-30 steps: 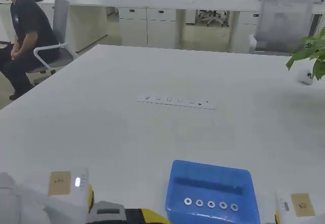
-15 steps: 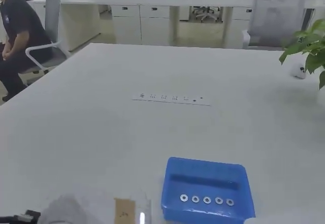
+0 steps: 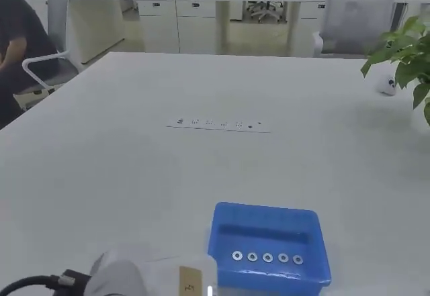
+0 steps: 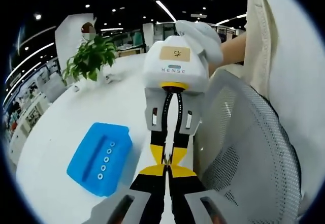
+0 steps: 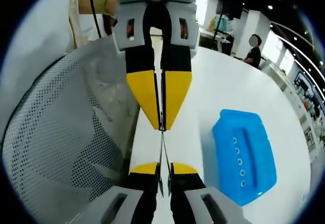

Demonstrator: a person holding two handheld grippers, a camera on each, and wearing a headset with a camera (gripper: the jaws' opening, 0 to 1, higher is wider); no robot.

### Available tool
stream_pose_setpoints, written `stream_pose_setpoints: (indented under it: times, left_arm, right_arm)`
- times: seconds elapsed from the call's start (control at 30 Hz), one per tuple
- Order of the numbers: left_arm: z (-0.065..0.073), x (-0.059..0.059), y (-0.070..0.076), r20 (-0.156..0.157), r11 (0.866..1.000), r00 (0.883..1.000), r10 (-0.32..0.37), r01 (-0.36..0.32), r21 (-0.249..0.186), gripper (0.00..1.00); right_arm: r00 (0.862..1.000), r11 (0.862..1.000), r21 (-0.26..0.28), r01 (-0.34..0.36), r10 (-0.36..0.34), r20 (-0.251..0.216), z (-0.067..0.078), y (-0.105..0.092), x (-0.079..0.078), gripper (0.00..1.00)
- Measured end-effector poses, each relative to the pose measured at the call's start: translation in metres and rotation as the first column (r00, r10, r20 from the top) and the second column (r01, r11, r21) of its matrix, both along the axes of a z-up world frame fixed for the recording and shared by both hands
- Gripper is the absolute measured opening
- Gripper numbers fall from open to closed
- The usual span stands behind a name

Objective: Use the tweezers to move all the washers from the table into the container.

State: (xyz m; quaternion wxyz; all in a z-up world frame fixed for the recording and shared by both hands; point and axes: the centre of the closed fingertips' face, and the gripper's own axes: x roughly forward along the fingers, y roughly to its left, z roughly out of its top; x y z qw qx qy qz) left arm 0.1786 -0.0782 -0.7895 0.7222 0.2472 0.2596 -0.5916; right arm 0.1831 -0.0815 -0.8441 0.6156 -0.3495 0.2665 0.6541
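Five washers (image 3: 267, 258) line the blue container (image 3: 269, 232) on the white table (image 3: 201, 175); left gripper (image 4: 167, 164) and right gripper (image 5: 163, 169) meet tip to tip, jaws closed, any hold unclear

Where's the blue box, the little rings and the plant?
Blue box (image 3: 265, 223), head view, bare floor behind the rings.
Rings (image 3: 267, 258), head view, the middle ring.
Plant (image 3: 406, 68), head view, a leaf.
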Motion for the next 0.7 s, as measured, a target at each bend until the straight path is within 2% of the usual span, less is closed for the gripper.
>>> stream_pose_setpoints:
  times: [0.23, 0.27, 0.33, 0.4, 0.47, 0.5, 0.57, 0.63, 0.67, 0.7]
  left_arm:
    - [-0.012, 0.008, 0.008, -0.027, 0.999, 1.0, -0.002, 0.003, 0.048, 0.0]
    - [-0.014, 0.008, 0.011, -0.046, 0.999, 0.999, 0.001, 0.001, 0.049, 0.0]
    - [-0.019, 0.008, 0.015, -0.061, 0.998, 0.998, -0.001, 0.005, 0.065, 0.0]
    - [-0.024, 0.008, 0.019, -0.071, 0.996, 0.997, -0.007, 0.013, 0.086, 0.0]
    - [-0.03, 0.008, 0.023, -0.077, 0.994, 0.997, -0.009, 0.017, 0.108, 0.0]
    - [-0.033, 0.008, 0.025, -0.088, 0.993, 0.996, -0.009, 0.019, 0.117, 0.0]
    - [-0.037, 0.008, 0.027, -0.091, 0.991, 0.996, -0.011, 0.023, 0.135, 0.0]
    - [-0.043, 0.007, 0.03, -0.093, 0.986, 0.995, -0.018, 0.033, 0.166, 0.0]
    - [-0.047, 0.008, 0.032, -0.098, 0.983, 0.995, -0.018, 0.036, 0.181, 0.0]
    - [-0.049, 0.008, 0.032, -0.104, 0.982, 0.994, -0.013, 0.033, 0.188, 0.0]
  right_arm:
    - [0.998, 0.999, 0.021, 0.036, -0.035, -0.046, -0.013, 0.004, 0.006, 0.06]
    - [0.996, 0.997, 0.044, 0.058, -0.055, -0.071, -0.012, 0.006, 0.005, 0.06]
    - [0.992, 0.994, 0.061, 0.091, -0.085, -0.098, -0.009, 0.004, 0.004, 0.1]
    - [0.99, 0.987, 0.099, 0.125, -0.118, -0.08, -0.004, 0.001, 0.008, 0.17]
    - [0.983, 0.97, 0.167, 0.177, -0.167, -0.07, 0.007, -0.003, 0.012, 0.25]
    - [0.982, 0.966, 0.179, 0.187, -0.176, -0.072, 0.009, -0.005, 0.013, 0.28]
    - [0.966, 0.936, 0.24, 0.258, -0.241, -0.096, 0.02, -0.013, 0.017, 0.35]
    - [0.947, 0.9, 0.297, 0.32, -0.299, -0.116, 0.031, -0.022, 0.021, 0.44]
    - [0.933, 0.872, 0.331, 0.36, -0.336, -0.128, 0.038, -0.028, 0.025, 0.46]
    - [0.923, 0.854, 0.351, 0.384, -0.359, -0.137, 0.043, -0.033, 0.027, 0.48]
